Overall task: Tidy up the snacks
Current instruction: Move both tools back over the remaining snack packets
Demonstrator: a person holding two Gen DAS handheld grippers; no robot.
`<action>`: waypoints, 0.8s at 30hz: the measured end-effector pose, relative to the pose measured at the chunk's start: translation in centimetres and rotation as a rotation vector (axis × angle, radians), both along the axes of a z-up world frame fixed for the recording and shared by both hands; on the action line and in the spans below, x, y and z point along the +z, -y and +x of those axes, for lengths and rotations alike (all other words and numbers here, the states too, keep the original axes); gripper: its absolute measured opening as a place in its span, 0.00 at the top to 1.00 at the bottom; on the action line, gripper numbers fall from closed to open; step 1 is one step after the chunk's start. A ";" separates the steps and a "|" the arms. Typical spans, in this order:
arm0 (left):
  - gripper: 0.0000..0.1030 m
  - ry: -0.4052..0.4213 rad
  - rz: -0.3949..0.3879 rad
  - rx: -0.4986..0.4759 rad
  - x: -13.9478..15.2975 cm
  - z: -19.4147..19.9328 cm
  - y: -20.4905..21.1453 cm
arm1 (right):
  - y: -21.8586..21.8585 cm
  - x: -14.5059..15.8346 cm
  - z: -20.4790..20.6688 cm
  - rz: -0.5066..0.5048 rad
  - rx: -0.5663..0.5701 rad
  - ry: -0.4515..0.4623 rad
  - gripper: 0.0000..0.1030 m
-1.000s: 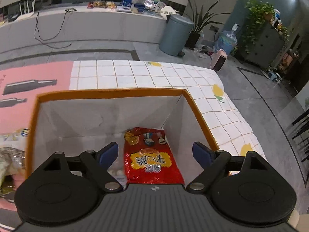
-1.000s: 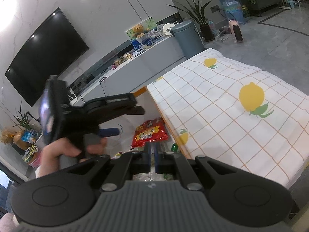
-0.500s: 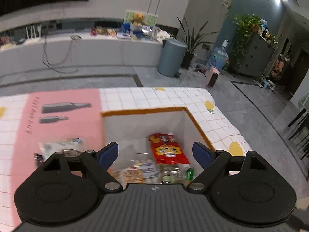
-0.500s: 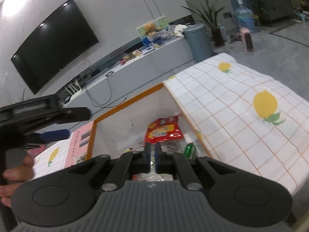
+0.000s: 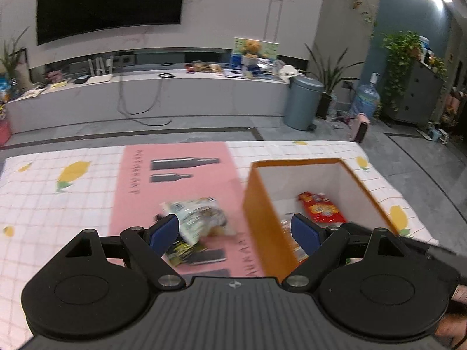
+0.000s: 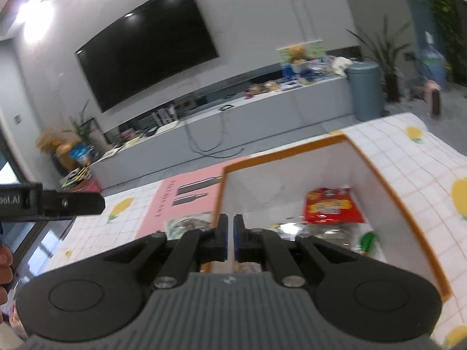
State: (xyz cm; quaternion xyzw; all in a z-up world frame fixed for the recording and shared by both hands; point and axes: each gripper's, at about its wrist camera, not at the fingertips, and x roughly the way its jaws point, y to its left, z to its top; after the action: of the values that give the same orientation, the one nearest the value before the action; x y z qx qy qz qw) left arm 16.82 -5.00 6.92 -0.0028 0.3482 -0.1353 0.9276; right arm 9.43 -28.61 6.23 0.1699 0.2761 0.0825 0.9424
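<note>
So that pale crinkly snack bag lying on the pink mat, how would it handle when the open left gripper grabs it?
The pale crinkly snack bag looks puffed and creased, so probably light and floppy, sagging from the left gripper. Its film looks glossy, so possibly slippery. It lies flat on the pink mat, unlikely to roll.

the orange box (image 5: pixel 262 227) looks like matt card, white inside. the red snack bag (image 5: pixel 321 211) in it is glossy film, as is the pale snack bag (image 5: pixel 201 218) on the smooth pink mat (image 5: pixel 175 175). the checked tablecloth (image 5: pixel 58 198) looks like cloth. both grippers are matt black plastic.
</note>
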 end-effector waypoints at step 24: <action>0.02 -0.063 -0.102 0.203 -7.1 -0.8 -11.8 | -10.3 -3.0 0.9 -0.090 0.198 0.036 0.98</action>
State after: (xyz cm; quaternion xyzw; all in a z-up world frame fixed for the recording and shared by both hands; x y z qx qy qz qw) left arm 15.99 6.81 -0.15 -0.0894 0.3679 -0.0580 0.9238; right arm 10.37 -18.34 3.24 0.0976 0.2781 0.1655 0.9411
